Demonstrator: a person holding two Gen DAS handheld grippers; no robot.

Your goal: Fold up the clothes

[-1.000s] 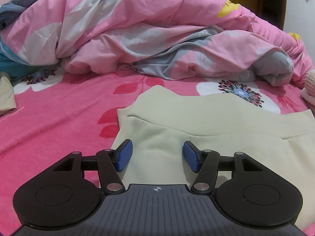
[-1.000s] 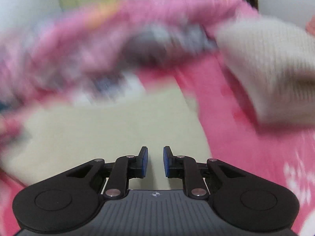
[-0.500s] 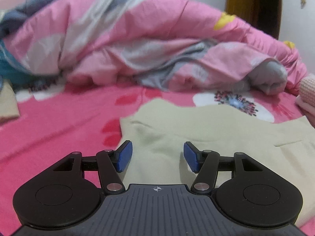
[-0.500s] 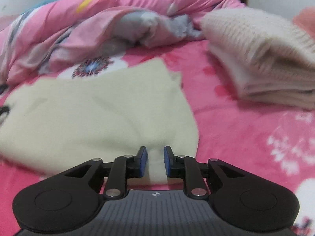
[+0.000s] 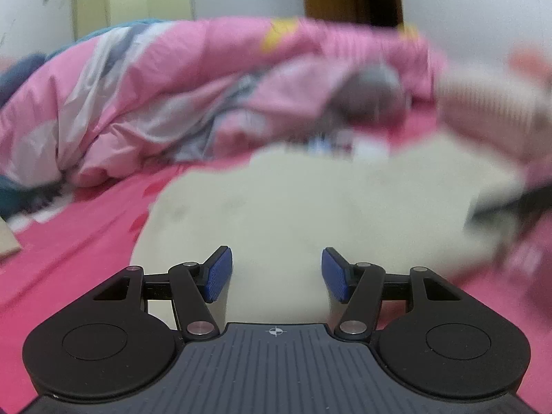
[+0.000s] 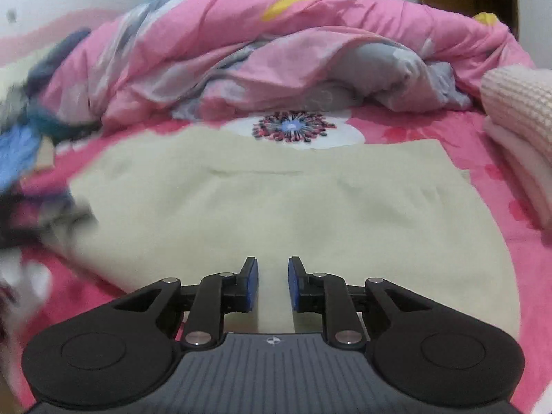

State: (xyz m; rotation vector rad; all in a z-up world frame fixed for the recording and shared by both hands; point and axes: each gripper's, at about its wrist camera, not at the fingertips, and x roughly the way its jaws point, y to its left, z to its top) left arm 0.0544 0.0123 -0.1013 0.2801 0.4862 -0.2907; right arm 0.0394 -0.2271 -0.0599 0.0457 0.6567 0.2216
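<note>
Right wrist view: a smooth cream garment (image 6: pixel 293 207) lies flat on the fuzzy pink floral bedspread (image 6: pixel 414 131), before a crumpled pink quilt (image 6: pixel 241 51) and waffle-knit sweater (image 6: pixel 517 103); right gripper (image 6: pixel 272 284) slightly parted, left gripper (image 5: pixel 276 274) wide apart, both empty above it

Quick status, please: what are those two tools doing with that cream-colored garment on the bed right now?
Left tool open, empty. Right tool narrowly open, empty. Cream garment flat on the pink bedsheet. Folded knit stack at right, off the garment.
</note>
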